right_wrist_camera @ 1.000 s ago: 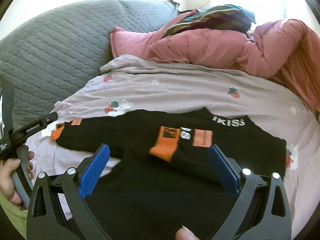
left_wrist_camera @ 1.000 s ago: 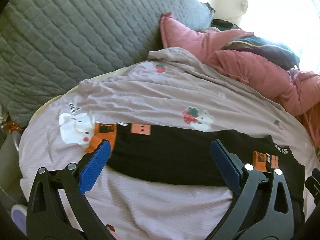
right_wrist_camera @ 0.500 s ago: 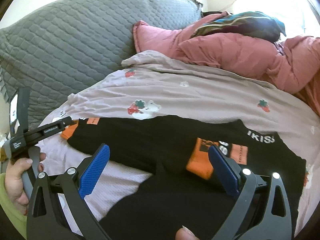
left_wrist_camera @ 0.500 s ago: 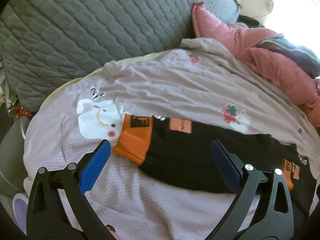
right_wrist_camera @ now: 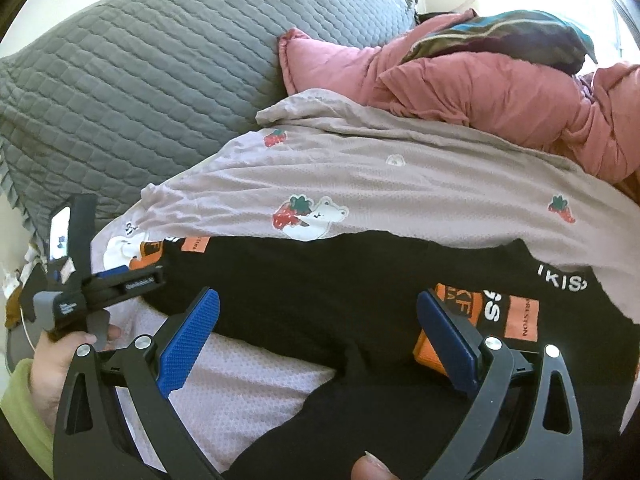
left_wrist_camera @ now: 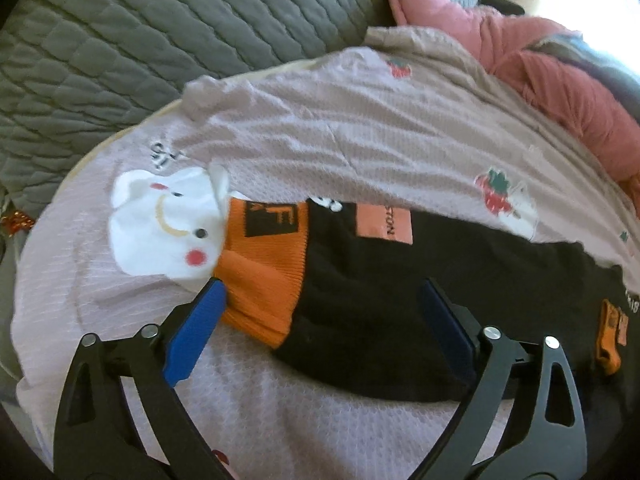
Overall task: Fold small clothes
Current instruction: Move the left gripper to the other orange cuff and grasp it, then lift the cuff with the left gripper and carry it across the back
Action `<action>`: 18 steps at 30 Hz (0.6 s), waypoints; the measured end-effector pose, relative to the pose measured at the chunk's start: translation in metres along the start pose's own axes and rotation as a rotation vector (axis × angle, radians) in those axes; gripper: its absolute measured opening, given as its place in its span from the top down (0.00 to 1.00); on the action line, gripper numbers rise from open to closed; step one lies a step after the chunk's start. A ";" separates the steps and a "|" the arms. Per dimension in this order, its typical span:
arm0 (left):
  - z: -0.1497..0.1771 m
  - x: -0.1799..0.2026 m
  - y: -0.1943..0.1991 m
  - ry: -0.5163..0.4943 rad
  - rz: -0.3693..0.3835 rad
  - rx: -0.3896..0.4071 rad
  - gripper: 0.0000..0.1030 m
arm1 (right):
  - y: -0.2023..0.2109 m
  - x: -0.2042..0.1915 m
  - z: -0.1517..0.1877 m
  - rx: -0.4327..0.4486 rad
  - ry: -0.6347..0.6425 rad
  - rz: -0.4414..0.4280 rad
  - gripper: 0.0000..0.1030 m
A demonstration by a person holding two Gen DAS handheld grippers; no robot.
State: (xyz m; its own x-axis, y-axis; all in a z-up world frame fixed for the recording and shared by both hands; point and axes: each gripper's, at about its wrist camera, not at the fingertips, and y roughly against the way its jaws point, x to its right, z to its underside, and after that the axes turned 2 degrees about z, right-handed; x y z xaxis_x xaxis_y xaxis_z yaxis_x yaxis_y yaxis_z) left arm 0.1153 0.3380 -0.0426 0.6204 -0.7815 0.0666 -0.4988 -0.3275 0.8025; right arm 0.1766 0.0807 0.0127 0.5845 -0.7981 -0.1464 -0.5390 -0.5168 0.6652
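Two hand-held claws poised over a small black garment (right_wrist_camera: 360,292) laid across a bed. The garment lies flat on a mauve sheet (left_wrist_camera: 360,128) printed with strawberries and bears, spread wide so that its parts can be taken one at a time; one sleeve stretches toward the quilted grey pillow (left_wrist_camera: 132,40), ending in an orange cuff (left_wrist_camera: 264,280) beside a white bear print (left_wrist_camera: 164,224).

Left claw (left_wrist_camera: 320,304): the jaws straddle the orange cuff and the adjoining black sleeve and are closing. The blue left pad (left_wrist_camera: 196,332) sits at the cuff's edge, but the pads do not yet press the cloth, so nothing is gripped. The steep downward angle suits a pinch at the sleeve end, probably to carry it inward over the body.

Right claw (right_wrist_camera: 320,312): released, jaws spread wide above the garment's middle, the right pad (right_wrist_camera: 448,340) near a second orange cuff (right_wrist_camera: 456,308) that already lies on the black body. It holds nothing. From this camera the left claw (right_wrist_camera: 120,280) appears at the far sleeve, carried by a hand (right_wrist_camera: 60,364) in a green sleeve (right_wrist_camera: 20,408).

A pink quilt (right_wrist_camera: 480,92) and a striped cloth (right_wrist_camera: 500,36) are heaped at the far side of the bed, well apart from the folding area.

Judgement: an early fold, one sleeve apparently in, the other about to be taken.
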 end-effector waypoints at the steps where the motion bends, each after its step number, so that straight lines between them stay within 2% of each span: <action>1: 0.000 0.001 -0.003 -0.007 -0.010 0.003 0.22 | -0.002 0.002 0.002 -0.007 -0.009 -0.006 0.05; 2: 0.000 0.001 -0.003 -0.014 -0.017 0.013 0.32 | -0.003 0.003 0.003 -0.014 -0.010 -0.011 0.05; 3: -0.001 0.002 -0.004 -0.025 -0.025 0.021 0.48 | -0.004 0.005 0.005 -0.024 -0.010 -0.013 0.05; 4: -0.002 0.004 -0.006 -0.043 -0.044 0.025 0.55 | -0.004 0.006 0.007 -0.027 -0.008 -0.009 0.05; 5: -0.002 0.004 -0.008 -0.056 -0.056 0.028 0.68 | -0.005 0.008 0.009 -0.030 -0.006 -0.004 0.05; 6: -0.002 0.004 -0.010 -0.059 -0.055 0.027 0.81 | -0.005 0.010 0.011 -0.033 -0.005 0.000 0.05; 7: -0.002 0.003 -0.010 -0.058 -0.041 0.031 0.85 | -0.004 0.013 0.013 -0.033 -0.009 0.004 0.05; 8: -0.003 0.002 -0.008 -0.054 -0.016 0.036 0.98 | -0.004 0.016 0.014 -0.033 -0.015 0.003 0.05; 9: -0.003 0.002 -0.006 -0.050 0.024 0.038 1.00 | -0.002 0.019 0.016 -0.032 -0.022 0.002 0.05; 12: -0.003 0.006 0.007 -0.066 0.083 0.083 1.00 | 0.006 0.032 0.021 -0.027 -0.061 0.012 0.05; 18: -0.002 0.005 0.034 -0.006 0.252 0.127 1.00 | 0.030 0.063 0.037 -0.014 -0.136 0.041 0.05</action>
State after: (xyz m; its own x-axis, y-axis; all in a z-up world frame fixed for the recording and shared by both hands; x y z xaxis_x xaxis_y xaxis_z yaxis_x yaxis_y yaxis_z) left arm 0.1026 0.3246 -0.0136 0.4642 -0.8495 0.2508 -0.7090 -0.1867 0.6800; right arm 0.1743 0.0036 -0.0036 0.4740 -0.8536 -0.2162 -0.5514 -0.4791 0.6829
